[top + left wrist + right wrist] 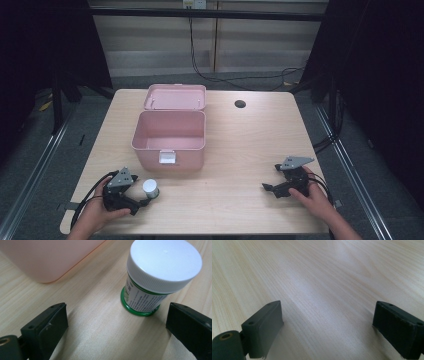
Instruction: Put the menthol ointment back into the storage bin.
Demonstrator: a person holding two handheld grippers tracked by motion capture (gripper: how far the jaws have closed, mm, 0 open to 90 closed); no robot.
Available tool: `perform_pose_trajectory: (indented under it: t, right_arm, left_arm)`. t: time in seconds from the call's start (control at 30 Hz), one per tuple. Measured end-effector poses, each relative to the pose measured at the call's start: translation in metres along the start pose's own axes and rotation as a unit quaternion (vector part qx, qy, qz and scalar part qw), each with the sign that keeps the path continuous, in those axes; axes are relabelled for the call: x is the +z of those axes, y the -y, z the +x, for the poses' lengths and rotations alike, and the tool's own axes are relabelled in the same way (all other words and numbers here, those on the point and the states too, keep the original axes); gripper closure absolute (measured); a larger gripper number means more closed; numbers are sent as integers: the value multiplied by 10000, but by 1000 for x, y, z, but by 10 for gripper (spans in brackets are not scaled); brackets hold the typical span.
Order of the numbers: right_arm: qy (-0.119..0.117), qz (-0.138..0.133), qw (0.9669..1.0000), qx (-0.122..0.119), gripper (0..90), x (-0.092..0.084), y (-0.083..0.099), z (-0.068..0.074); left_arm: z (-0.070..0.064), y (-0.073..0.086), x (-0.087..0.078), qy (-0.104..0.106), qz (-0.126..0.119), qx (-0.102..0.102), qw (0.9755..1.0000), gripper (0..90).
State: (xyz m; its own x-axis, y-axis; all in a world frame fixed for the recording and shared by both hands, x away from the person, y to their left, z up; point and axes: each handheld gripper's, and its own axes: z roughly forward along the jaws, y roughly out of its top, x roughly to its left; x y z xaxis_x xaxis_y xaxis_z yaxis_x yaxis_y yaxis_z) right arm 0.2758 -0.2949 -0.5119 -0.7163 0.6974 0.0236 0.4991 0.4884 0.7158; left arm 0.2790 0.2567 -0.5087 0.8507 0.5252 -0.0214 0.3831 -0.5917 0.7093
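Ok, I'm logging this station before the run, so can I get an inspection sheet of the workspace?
Surface: light wooden table, round hole near the far edge.
Job's things: white-capped jar upright, in front of the open pink box, lid folded back.
Clutter: nothing seen.
Grippers: left gripper open, jar just ahead of its jaws, untouched; right gripper open over bare wood.
Cables: black cables on the floor behind the table.
Surroundings: dark curtains, grey floor.

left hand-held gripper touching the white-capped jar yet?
Apart. In the left gripper view, bare table shows between the jar and both jaws of the open left hand-held gripper.
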Motion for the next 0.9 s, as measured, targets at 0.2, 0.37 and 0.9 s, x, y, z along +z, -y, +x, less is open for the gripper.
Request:
perform_pose_trajectory:
  t: [0.2, 0.37, 0.9]
  right_arm:
    - [-1, 1, 10000, 7, 85, 0, 0, 0]
    - [0, 2, 10000, 7, 85, 0, 0, 0]
    - [0, 2, 10000, 3, 85, 0, 0, 0]
  left_arm:
    - [-2, 1, -1, -91, -20, -85, 9999, 31]
    - [-4, -4, -7, -127, 350, -162, 9992, 80]
    - [-11, -49, -12, 85, 1962, -305, 9800, 255]
